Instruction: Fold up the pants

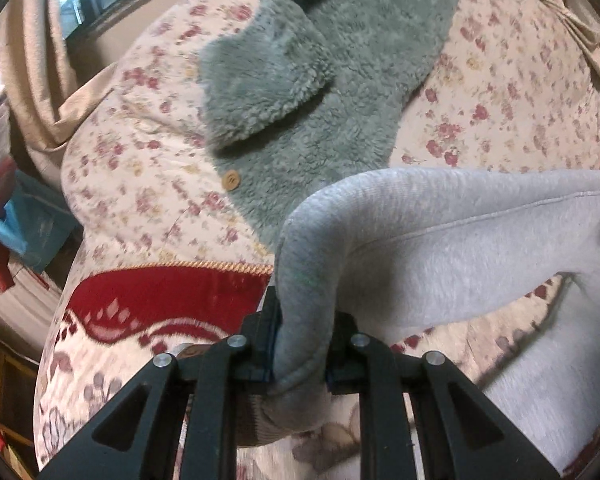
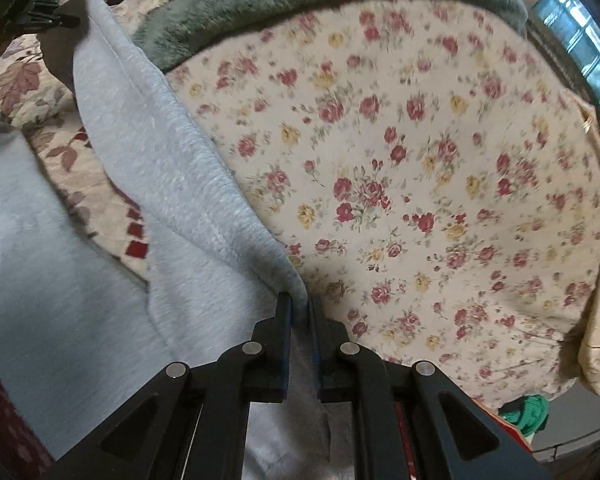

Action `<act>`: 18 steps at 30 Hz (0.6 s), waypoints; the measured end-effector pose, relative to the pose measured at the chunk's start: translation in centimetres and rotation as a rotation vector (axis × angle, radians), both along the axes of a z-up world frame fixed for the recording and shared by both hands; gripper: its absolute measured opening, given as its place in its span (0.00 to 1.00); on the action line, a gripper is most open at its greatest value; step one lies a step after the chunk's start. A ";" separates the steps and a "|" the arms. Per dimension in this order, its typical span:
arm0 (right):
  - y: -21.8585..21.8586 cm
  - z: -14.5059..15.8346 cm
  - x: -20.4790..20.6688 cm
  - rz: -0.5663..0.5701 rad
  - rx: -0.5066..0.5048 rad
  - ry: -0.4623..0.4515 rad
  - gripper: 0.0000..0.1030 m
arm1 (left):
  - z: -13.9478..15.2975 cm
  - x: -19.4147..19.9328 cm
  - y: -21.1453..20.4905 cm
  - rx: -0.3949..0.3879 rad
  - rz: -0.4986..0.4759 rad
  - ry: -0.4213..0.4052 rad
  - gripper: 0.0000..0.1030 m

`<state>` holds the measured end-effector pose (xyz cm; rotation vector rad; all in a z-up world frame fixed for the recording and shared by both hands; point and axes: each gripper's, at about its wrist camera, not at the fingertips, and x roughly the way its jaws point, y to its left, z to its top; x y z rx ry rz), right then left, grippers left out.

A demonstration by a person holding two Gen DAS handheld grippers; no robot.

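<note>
A floral bedsheet (image 2: pixel 440 184) covers the bed before you, a red-patterned blanket (image 1: pixel 172 300) at its near side and a grey-green fleece jacket (image 1: pixel 320 80) with a wooden button (image 1: pixel 231 179) lying farther back. The light grey sweatpants (image 1: pixel 440 240) hang lifted above the bedding, stretched from one of your tools to the other. Your left gripper (image 1: pixel 302 344) pinches a thick bunched fold of them, while your right gripper (image 2: pixel 299 312), pads nearly together, clamps a thin edge.
</note>
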<state>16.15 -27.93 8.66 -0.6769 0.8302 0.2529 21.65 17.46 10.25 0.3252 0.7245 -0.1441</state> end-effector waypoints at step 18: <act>4.1 -3.8 -17.8 0.086 0.104 0.097 0.07 | -6.6 -18.4 5.6 -0.139 0.059 0.045 0.17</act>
